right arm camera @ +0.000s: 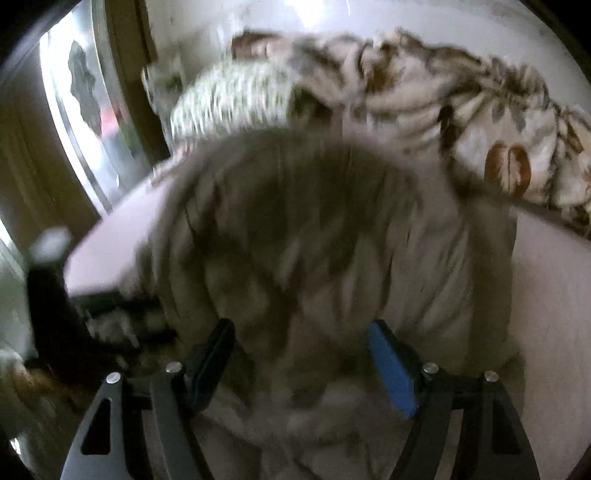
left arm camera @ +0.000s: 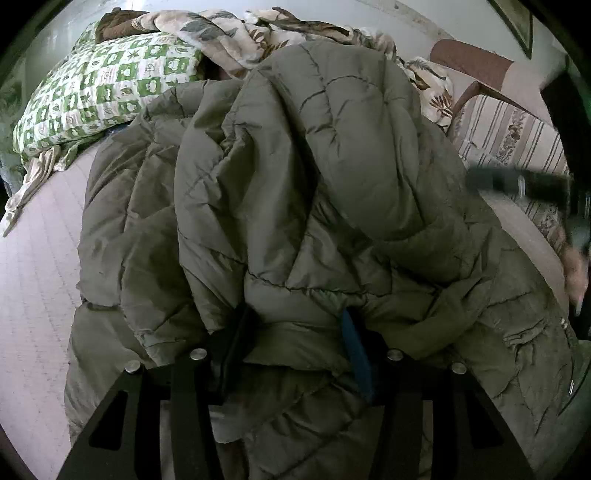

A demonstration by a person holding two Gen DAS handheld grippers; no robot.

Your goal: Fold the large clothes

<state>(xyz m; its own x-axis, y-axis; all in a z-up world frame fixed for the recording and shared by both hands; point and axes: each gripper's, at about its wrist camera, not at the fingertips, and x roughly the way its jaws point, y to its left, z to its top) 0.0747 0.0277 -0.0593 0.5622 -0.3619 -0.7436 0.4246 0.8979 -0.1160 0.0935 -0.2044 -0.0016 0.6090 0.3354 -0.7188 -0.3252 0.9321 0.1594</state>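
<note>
Pale bed [left arm camera: 33,280] filling room; green-checked pillow [left arm camera: 107,88] lying beside leaf-print duvet [left arm camera: 221,33]. Striped floral armchair [left arm camera: 513,136] standing against white wall [left arm camera: 424,14]. Daylight coming through window [right arm camera: 85,122].

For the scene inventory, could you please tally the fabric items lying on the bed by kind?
Olive quilted jacket: 1
Green-and-white checked pillow: 1
Leaf-print blanket: 1
Total: 3
</note>
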